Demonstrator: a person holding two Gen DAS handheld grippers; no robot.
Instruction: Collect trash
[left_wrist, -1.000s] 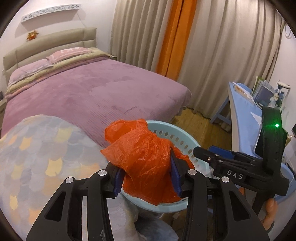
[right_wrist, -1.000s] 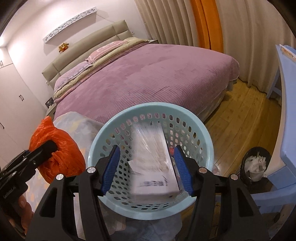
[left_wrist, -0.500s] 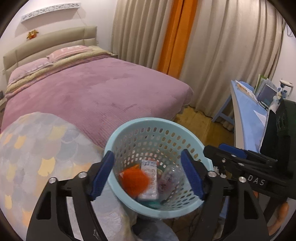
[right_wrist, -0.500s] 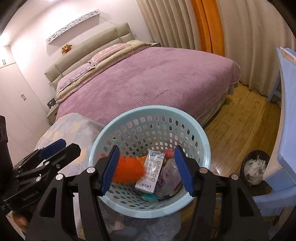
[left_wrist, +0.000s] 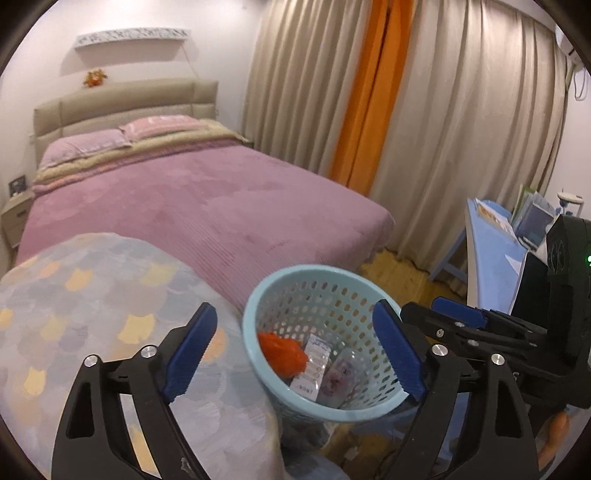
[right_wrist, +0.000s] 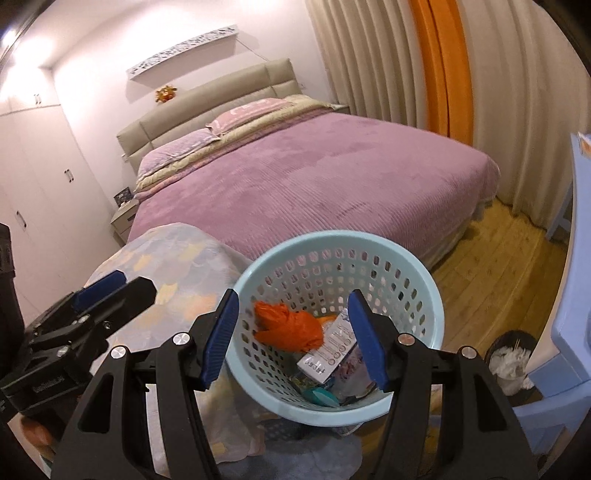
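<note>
Purple-covered bed (left_wrist: 207, 206) (beige headboard) before beige curtains (left_wrist: 480, 129), wooden floor (right_wrist: 509, 254).

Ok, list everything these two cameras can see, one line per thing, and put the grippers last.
Perforated light blue plastic basket: one, light blue, on the floor at the foot of the bed.
Crumpled orange plastic bag: one, orange, inside the basket.
White printed packet: one, white, in the basket beside the bag.
Bed with purple cover: one, purple, behind the basket.
Pastel patterned blanket: one, grey, blue and yellow, left of the basket.
Small black bin of white paper: one, black, on the wooden floor by the blue desk.
Curtains: beige with an orange strip, on the far wall.
Left gripper: one, black with blue pads, open, empty.
Right gripper: one, black with blue pads, open, empty.
</note>
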